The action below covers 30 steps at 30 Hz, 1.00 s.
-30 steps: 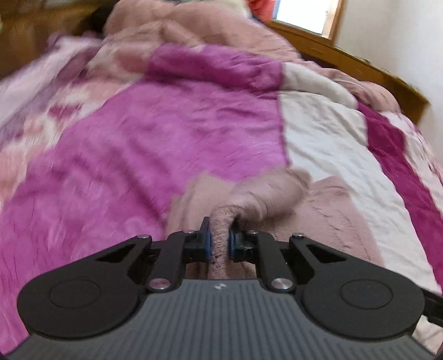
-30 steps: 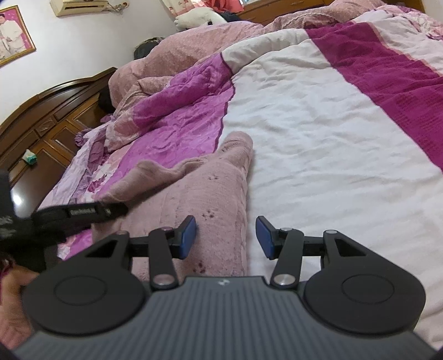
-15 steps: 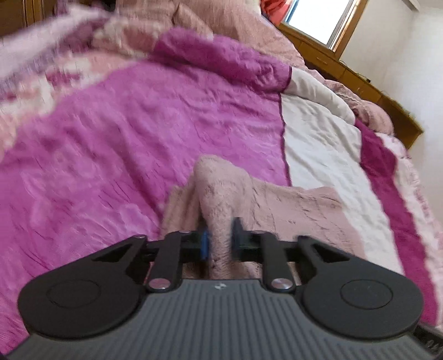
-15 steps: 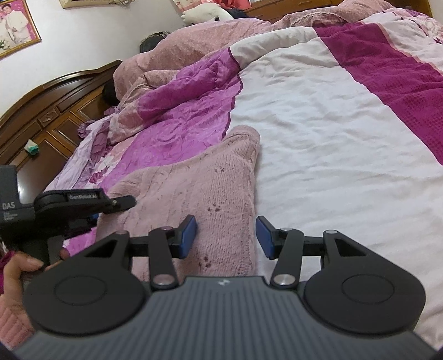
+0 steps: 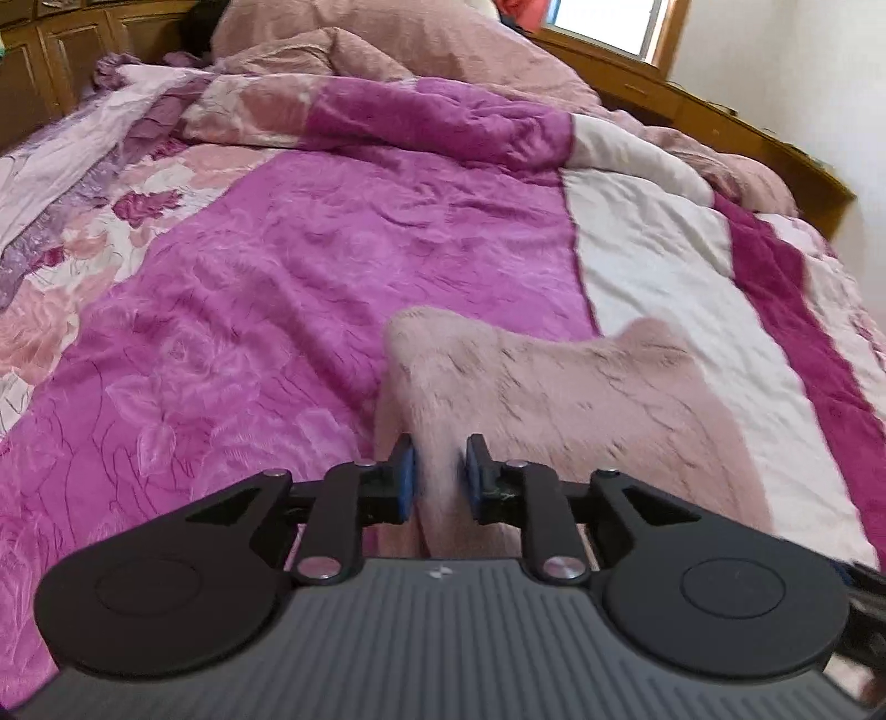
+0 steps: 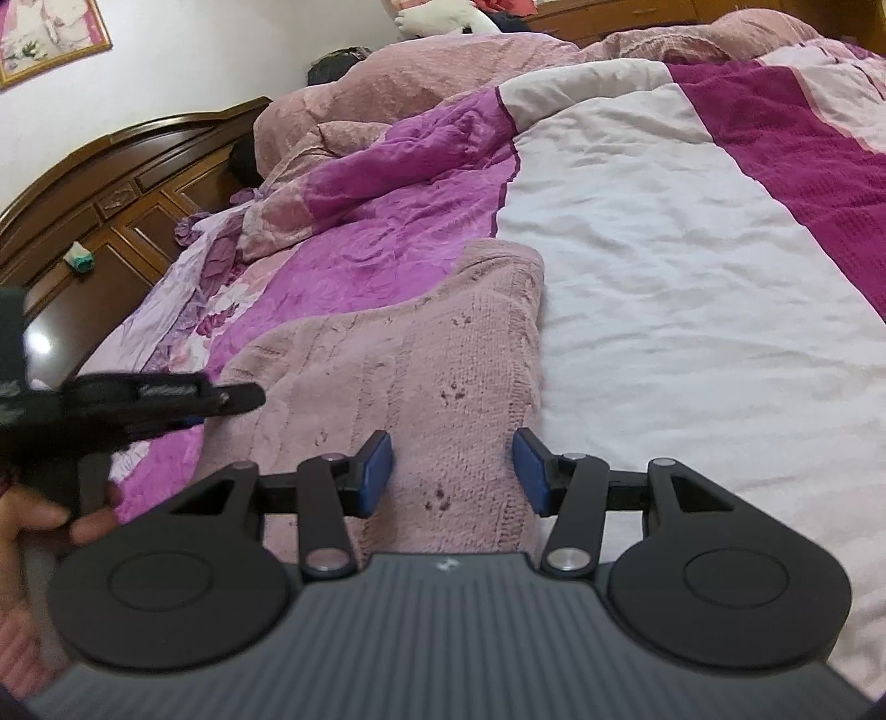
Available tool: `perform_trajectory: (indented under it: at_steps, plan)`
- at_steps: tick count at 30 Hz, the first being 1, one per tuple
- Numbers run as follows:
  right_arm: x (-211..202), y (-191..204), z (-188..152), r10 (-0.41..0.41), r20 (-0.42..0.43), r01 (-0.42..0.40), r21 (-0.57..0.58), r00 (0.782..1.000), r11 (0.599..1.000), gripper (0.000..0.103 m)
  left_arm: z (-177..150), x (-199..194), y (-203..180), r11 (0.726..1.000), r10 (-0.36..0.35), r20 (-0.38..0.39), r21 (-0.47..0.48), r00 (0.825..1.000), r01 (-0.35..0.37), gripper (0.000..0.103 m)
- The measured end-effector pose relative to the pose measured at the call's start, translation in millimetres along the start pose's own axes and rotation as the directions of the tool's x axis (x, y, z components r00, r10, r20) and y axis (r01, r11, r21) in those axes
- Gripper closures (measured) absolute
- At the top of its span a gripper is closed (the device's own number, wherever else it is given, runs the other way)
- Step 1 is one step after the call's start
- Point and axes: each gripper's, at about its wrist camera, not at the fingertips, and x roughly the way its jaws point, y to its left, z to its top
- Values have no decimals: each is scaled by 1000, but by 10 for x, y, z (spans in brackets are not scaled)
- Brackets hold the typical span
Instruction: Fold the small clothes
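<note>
While my left claw (image 5: 434, 479) is easing its jaws apart, a raised fold of the one pink knitted garment (image 5: 581, 410) stands between its blue pads (image 5: 406, 481); the gap is narrow and the wool nearly fills it, though I cannot tell for certain whether the pads touch it; my right claw (image 6: 453, 471) hangs released, its two blue pads well apart above the near edge of the same garment (image 6: 421, 354), gripping nothing. That garment lies flat on the bed, across the line where the magenta panel of the quilt (image 5: 310, 277) meets the white panel (image 6: 681, 288); a few dark specks dot its knit. From the right wrist view, the left claw (image 6: 221, 396) shows as a blurred black shape at the garment's left edge, held by my hand (image 6: 33, 520); some pale lettering on its side is too smeared to read. One framed picture (image 6: 50, 39) hangs on the wall, its content unclear; one dark wooden headboard (image 6: 111, 183) stands behind a heap of pink bedding (image 6: 421, 83); one window (image 5: 603, 25) shines at the far corner.
</note>
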Motion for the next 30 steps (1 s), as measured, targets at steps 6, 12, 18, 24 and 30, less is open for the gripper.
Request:
perform_trajectory:
  at_steps: [6,12,18,24,30]
  plan:
    - [-42,3,-14,-4,4,4,13,1000,1000,51,-235,-370,21,997,-73,-37,7,997,73,64]
    - [-63,6,-31,-18,3,18,26,1000,999,51,-495,-457,-97,992,-64,-128,97,990,77,53]
    - [-91,68,-32,-1,2,1,19,1000,1000,51,-578,-571,36,998,39,-68,58,997,-35,90]
    - [-34,231,-113,-12,-4,12,-77,1000,997,51,-648,-520,215,998,50,-113,46,992,-45,89]
    - [-58,152,-98,-15,-28,13,-85,999,996,51,-551,-593,139,1000,14,-80,29,997,-11,84]
